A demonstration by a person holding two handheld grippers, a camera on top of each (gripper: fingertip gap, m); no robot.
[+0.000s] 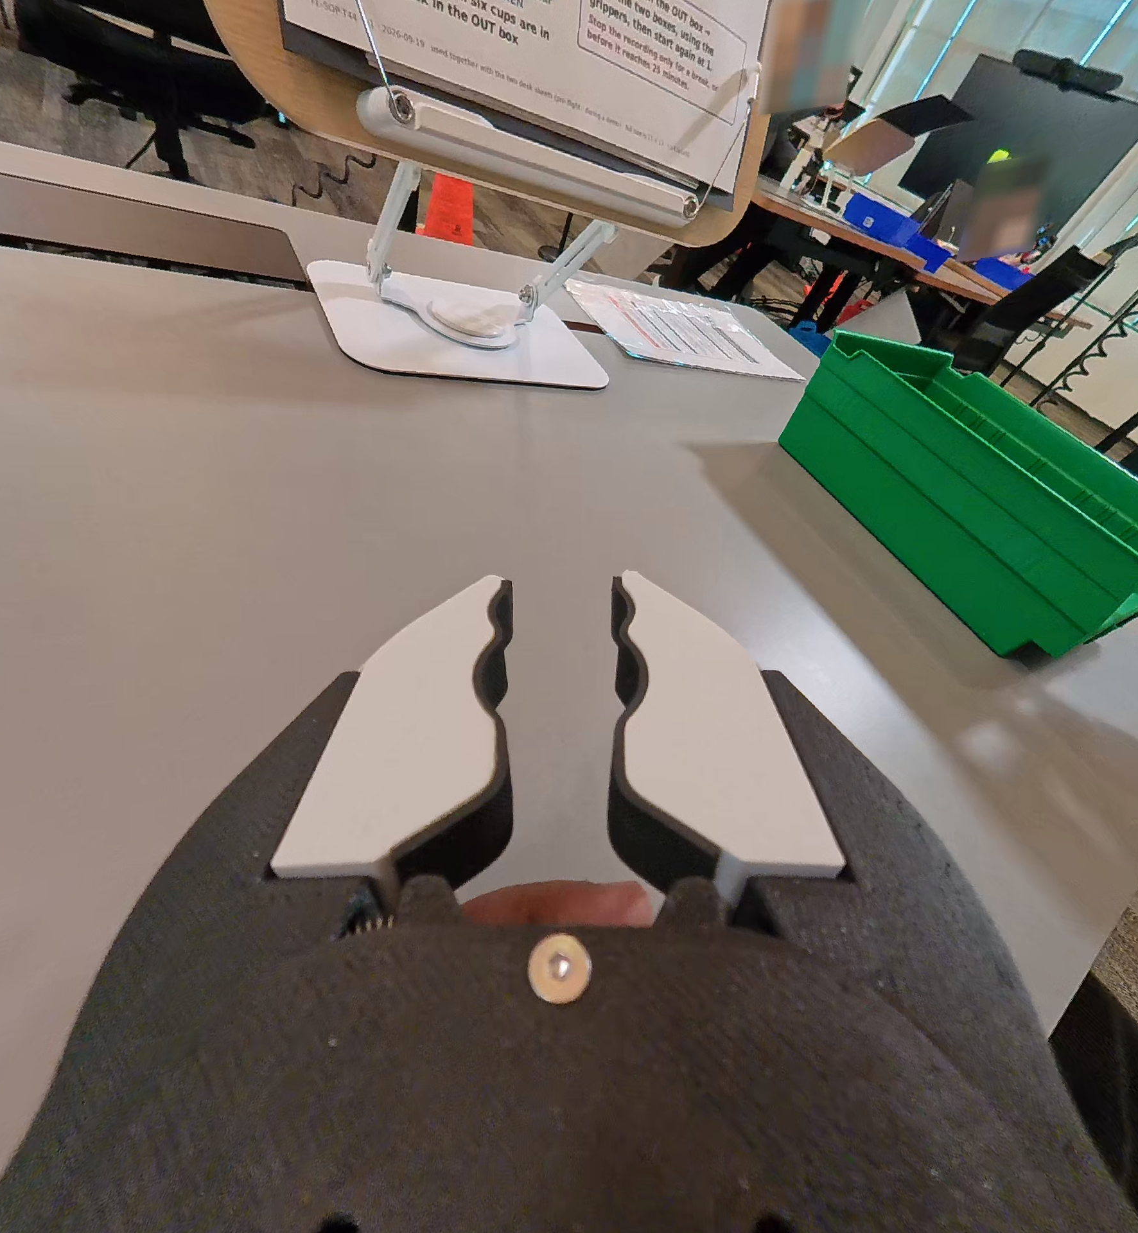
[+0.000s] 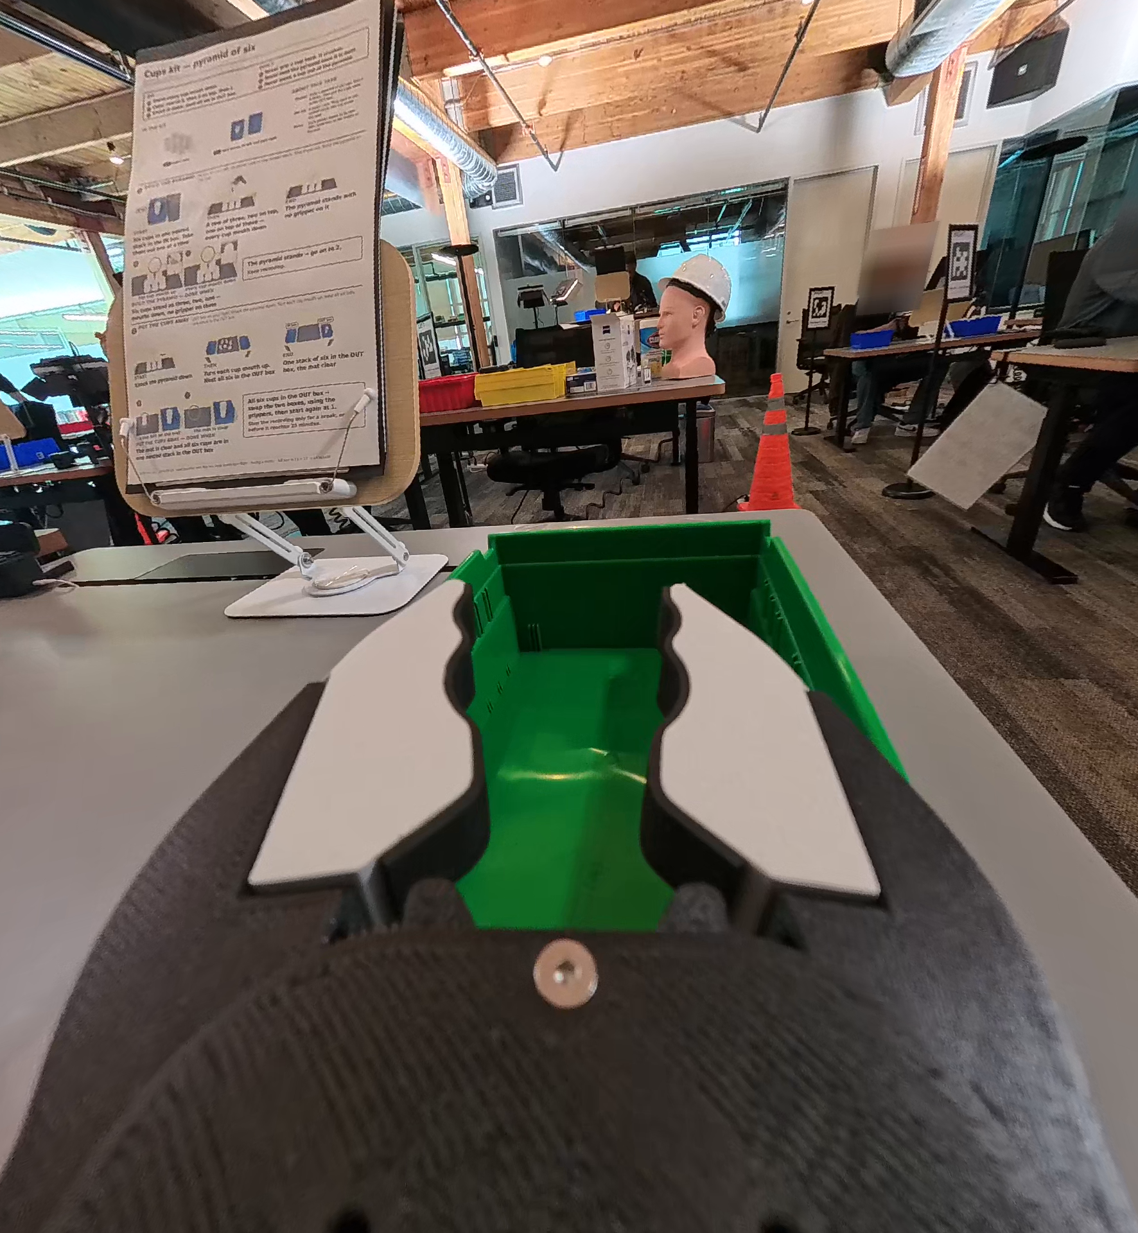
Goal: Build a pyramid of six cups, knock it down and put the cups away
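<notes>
Left wrist view: the left tongs [image 1: 561, 584] hover spread and empty over the bare grey surface [image 1: 219, 534], the green bin [image 1: 967, 507] well off to their right.

Right wrist view: the right tongs [image 2: 566, 590], spread and empty, hang over the green bin's [image 2: 573, 720] open, empty hollow, lined up along its length; a paper stand [image 2: 326, 580] sits behind.

left wrist view: low over the grey table [image 1: 286, 534], facing the document stand [image 1: 459, 313], green bin [image 1: 967, 507] to its right. right wrist view: directly above that bin [image 2: 620, 734], facing the stand [image 2: 333, 580]; both share them.
</notes>
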